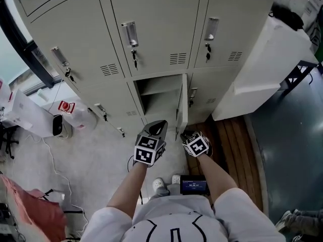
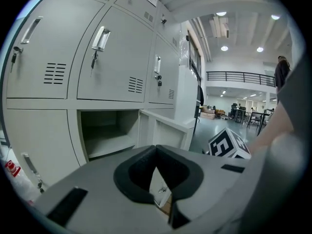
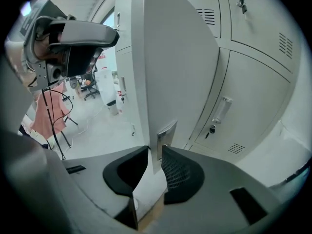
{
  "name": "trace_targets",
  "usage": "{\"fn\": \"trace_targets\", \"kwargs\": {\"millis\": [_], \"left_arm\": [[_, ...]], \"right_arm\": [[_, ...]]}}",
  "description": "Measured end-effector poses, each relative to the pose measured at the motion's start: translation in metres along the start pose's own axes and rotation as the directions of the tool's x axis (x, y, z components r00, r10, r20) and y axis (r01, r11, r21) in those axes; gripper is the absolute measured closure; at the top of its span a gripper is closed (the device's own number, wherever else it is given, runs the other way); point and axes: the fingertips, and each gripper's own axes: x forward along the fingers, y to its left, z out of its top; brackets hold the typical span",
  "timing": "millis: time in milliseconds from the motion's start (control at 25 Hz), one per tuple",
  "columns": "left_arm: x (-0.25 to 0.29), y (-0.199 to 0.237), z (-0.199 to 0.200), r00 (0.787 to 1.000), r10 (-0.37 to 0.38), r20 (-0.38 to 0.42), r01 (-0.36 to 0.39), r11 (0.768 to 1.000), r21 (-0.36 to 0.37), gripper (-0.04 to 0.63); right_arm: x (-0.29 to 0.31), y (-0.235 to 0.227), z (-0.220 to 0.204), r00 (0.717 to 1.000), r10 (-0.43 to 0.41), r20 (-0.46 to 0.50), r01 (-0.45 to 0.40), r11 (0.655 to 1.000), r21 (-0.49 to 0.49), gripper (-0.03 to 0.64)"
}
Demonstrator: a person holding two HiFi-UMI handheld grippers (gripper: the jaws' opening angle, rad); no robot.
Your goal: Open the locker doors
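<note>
Locker bank: one lower door open, others in view shut.
Lockers (image 1: 156, 29) stand ahead of you, upper row w/ keys in locks. Mid lower door (image 3: 175, 72) is swung out, edge-on to you, its compartment (image 1: 159, 97) showing one shelf. Your R gripper (image 3: 154, 149) is clamped on the door's free edge at the handle plate (image 3: 165, 134). Your L gripper (image 2: 156, 149) has pads together, nothing btwn, just left of the door.

Lower middle locker door (image 1: 182, 105) swung open edge-on, 3 upper doors (image 1: 156, 24) shut (keys hanging)
</note>
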Motion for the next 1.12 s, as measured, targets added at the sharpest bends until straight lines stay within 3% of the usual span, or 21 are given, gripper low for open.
{"fn": "trace_targets", "kwargs": {"millis": [600,880,1120], "left_arm": [[0.014,-0.024,-0.001,0.999,0.003,-0.039,-0.002,1.000,0.029,0.578],[0.018,-0.021,-0.002,0.998,0.048,-0.039,-0.048,0.999,-0.008,0.578],[0.021,-0.022,-0.005,0.996,0.082,-0.042,-0.083,0.996,-0.016,0.578]], "right_arm": [[-0.030,-0.042,-0.033,0.999,-0.026,-0.039,0.030,0.994,0.105,0.575],[-0.038,-0.058,-0.041,0.997,-0.071,-0.036,0.074,0.992,0.098,0.578],[-0.048,-0.072,-0.047,0.997,-0.075,-0.022,0.078,0.981,0.178,0.586]]}}
